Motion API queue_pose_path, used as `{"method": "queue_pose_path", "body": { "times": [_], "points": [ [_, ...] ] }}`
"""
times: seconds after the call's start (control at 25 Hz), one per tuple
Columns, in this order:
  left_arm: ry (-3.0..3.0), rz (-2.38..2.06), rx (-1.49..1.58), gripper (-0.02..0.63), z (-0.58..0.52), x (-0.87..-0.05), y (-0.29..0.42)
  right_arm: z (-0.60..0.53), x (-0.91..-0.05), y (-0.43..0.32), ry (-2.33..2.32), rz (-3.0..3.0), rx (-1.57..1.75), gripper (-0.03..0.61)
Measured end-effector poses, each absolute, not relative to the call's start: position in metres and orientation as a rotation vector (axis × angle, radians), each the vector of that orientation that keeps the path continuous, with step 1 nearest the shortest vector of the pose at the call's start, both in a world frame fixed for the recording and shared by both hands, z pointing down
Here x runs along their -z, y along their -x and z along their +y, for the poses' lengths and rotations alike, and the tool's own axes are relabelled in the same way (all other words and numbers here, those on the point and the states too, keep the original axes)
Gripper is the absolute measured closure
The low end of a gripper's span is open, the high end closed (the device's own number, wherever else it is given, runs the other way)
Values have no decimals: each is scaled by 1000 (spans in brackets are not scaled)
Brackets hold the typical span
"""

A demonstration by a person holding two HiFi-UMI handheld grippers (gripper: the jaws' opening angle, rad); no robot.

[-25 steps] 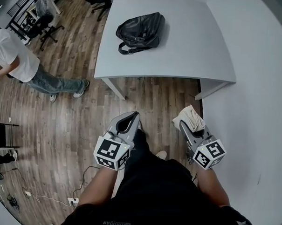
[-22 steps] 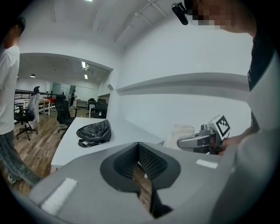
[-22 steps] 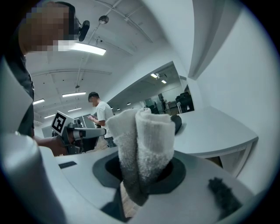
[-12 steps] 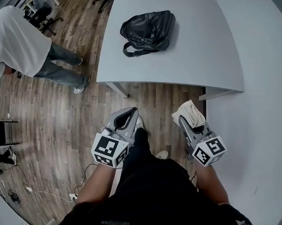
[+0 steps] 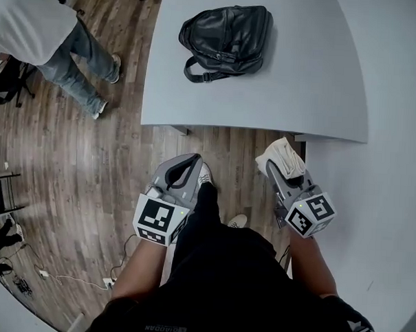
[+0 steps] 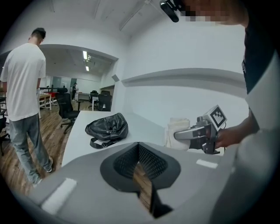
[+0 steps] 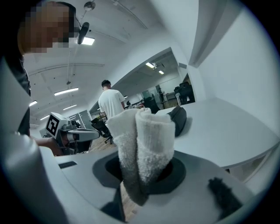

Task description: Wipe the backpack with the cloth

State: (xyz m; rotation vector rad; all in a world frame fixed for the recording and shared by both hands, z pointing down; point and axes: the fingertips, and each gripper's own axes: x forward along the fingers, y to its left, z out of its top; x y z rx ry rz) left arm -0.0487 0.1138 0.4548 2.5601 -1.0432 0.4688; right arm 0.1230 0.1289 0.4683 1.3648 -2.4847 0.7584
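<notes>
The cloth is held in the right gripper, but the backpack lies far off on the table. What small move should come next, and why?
Probably carry the right gripper forward over the table edge toward the backpack. The cloth is clamped in its jaws, yet it hangs above the floor, short of the table, well apart from the backpack.

Grey table (image 5: 301, 90) w/ black backpack (image 5: 227, 32) lying far-left, well back from near edge.

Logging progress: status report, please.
Right tool shut on cloth. Left tool shut, empty. Backpack lies on table, both tools short of it. Nothing between.
</notes>
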Motion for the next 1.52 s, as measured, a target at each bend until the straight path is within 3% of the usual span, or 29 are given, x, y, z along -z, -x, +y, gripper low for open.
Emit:
{"method": "queue_pose_path", "body": {
  "times": [0.56, 0.84, 1.52],
  "points": [
    [-2672, -1080, -376, 607, 15, -413, 113, 41, -410, -61, -1416, -2497, -597, 477],
    [-2612, -979, -232, 607, 5, -406, 110, 29, -397, -54, -1448, -2476, -557, 477],
    [-2650, -932, -323, 607, 6, -416, 77, 10, -404, -67, -1448, -2518, -547, 477]
  ]
}}
